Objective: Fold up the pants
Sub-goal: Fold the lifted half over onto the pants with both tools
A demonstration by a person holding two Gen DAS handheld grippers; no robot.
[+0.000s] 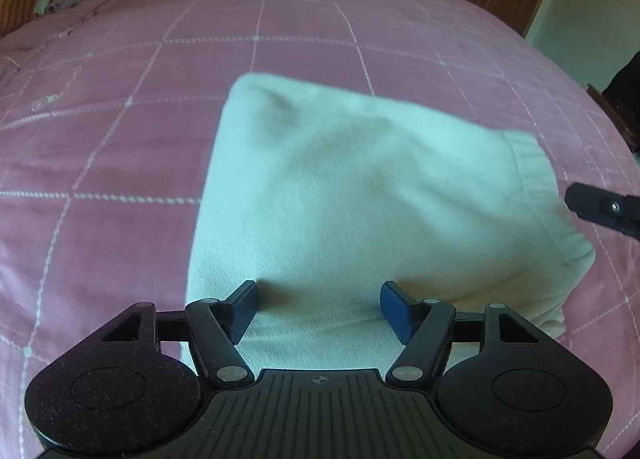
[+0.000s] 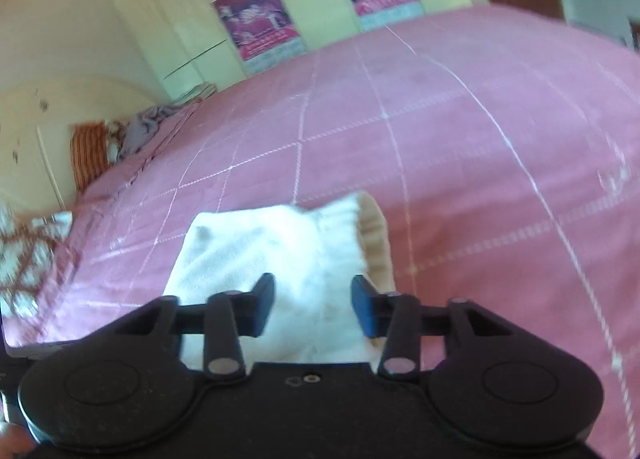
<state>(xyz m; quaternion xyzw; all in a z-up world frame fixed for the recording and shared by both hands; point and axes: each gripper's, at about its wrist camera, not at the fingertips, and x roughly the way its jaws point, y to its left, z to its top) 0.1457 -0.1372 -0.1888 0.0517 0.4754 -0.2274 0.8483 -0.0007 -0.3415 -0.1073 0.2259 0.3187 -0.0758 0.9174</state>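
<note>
Both tongs [image 1: 318,309] [image 2: 313,305] gape over folded pants [image 1: 360,195].

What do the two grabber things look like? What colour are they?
Both are black plastic. The left gripper has two round discs at its base, thin linked bars with silver pins, a ribbed middle plate bearing a small round mark, and blue finger pads. The right gripper looks the same, with blue pads, but its middle plate is smooth with small screws. No cables show.
</note>
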